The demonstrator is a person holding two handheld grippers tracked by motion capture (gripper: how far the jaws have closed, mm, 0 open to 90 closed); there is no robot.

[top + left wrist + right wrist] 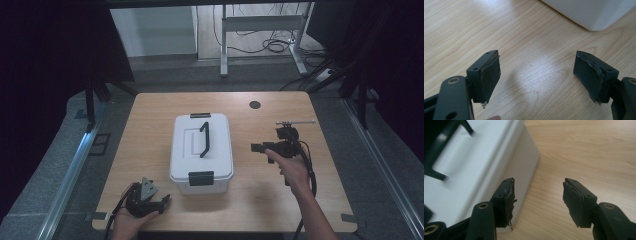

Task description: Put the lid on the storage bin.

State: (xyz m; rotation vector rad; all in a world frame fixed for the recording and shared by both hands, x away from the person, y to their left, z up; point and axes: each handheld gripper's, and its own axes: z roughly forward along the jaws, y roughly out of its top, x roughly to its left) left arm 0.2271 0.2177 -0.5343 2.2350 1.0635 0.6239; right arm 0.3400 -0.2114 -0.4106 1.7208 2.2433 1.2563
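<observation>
Flanking a lidded white storage box (201, 152) mid-table, both grippers released, nothing grasped
Left gripper (161, 202) sits low at the near-left box corner; right gripper (255, 147) hovers just right of the box, jaws apart, over the wooden table (310, 185); black handle (204, 139) and latches closed

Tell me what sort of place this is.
Probably a lab or recording workspace, not a home: a wooden table stands between dark curtains, a metal desk frame with loose cables is behind it, and a person holds the left gripper and right gripper beside a white box.
</observation>
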